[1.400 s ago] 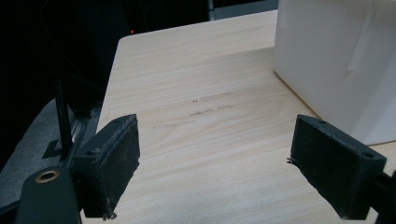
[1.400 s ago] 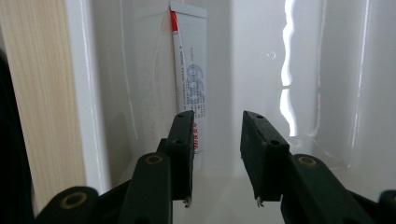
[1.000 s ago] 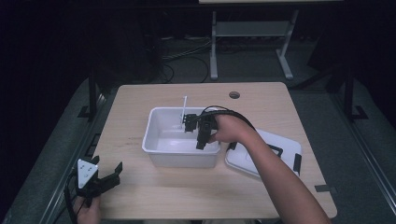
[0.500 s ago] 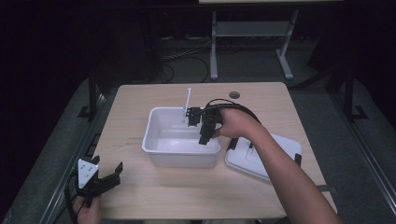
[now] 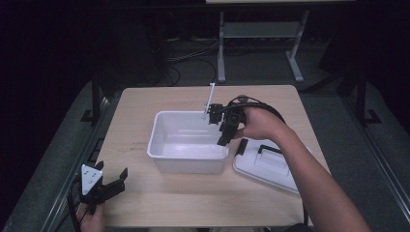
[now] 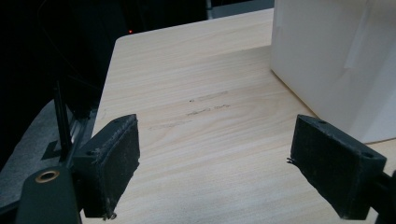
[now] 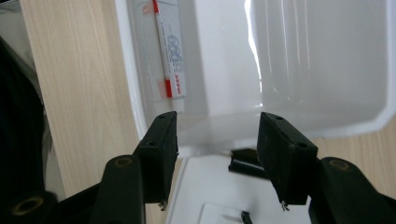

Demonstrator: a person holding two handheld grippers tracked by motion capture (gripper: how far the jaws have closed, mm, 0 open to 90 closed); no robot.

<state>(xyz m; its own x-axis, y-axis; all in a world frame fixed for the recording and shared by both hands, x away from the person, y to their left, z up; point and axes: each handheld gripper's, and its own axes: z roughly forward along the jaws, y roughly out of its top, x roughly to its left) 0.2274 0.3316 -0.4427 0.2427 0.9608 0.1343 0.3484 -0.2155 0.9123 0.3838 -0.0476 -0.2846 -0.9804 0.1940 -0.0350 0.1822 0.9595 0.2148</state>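
A white plastic bin [image 5: 159, 145] stands in the middle of the wooden table. A slim white tube with red marks [image 5: 210, 98] leans upright at the bin's far right corner, sticking out above the rim; in the right gripper view the tube [image 7: 171, 60] lies against the inner wall. My right gripper [image 5: 223, 131] hovers over the bin's right wall, a little apart from the tube. Its jaws have just been opening and my right gripper [image 7: 217, 128] has nothing between them. My left gripper [image 5: 116, 183] rests open near the table's front left corner, where my left gripper [image 6: 215, 140] is empty.
The bin's white lid [image 5: 285, 174] with a black handle lies flat to the right of the bin, under my right forearm. The bin's outer wall [image 6: 336, 60] stands to the right of the left jaws. Bare tabletop [image 5: 193, 198] runs along the front.
My right gripper has risen out of the bin and drifted right, its jaws wider apart. The white tube now leans farther right along the far rim. The left gripper has stayed put.
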